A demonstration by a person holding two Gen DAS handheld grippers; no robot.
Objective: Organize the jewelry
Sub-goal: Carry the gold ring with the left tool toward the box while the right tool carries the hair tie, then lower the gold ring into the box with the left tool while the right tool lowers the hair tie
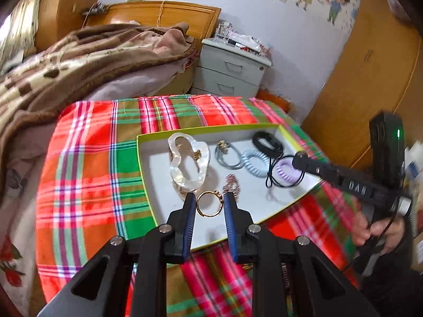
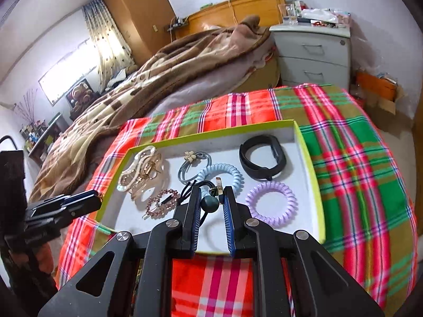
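Observation:
A white box with a lime-green rim (image 1: pixel 206 129) (image 2: pixel 211 132) lies on a plaid cloth. My left gripper (image 1: pixel 209 198) is shut on a gold ring (image 1: pixel 210 214), held above the box's near left part; it shows in the right wrist view as the left gripper (image 2: pixel 93 198). My right gripper (image 2: pixel 211 190) is shut on a black elastic hair tie with a dark green bead (image 2: pixel 210 204); its cord loop (image 1: pixel 269 174) dangles over the box below the right gripper (image 1: pixel 300 157). Inside the box lie a clear hair claw (image 2: pixel 140 174), a pink rhinestone clip (image 2: pixel 161 202) and a black wristband (image 2: pixel 260 158).
Also in the box are a grey flower hair tie (image 2: pixel 193 166), a blue spiral tie (image 2: pixel 224 174) and a purple spiral tie (image 2: pixel 272 200). A bed with a brown blanket (image 2: pixel 158 74) lies behind, beside a grey nightstand (image 2: pixel 312 55). A person's hand (image 1: pixel 370 229) grips the right handle.

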